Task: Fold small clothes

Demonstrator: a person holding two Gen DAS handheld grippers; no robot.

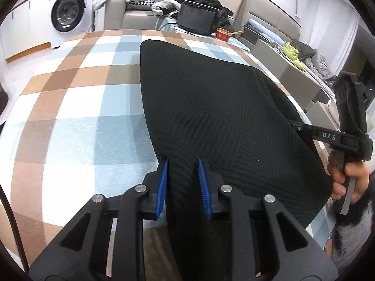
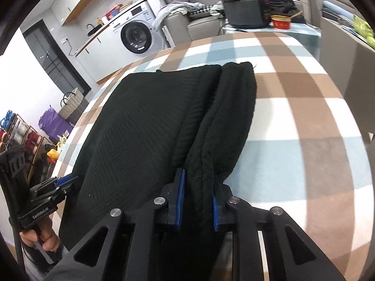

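A black knit [image 1: 211,107] lies flat on the checked table [image 1: 70,98], its sleeve [image 2: 232,107] already folded in. Left gripper [image 1: 182,166] and right gripper [image 2: 199,182] pinch its near edge; the lengthwise fold seems left.

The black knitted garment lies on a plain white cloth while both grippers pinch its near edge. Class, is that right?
Not quite. The black knitted garment lies on a checked cloth of brown, pale blue and white, as the left wrist view shows. The left gripper and right gripper do pinch its near edge.
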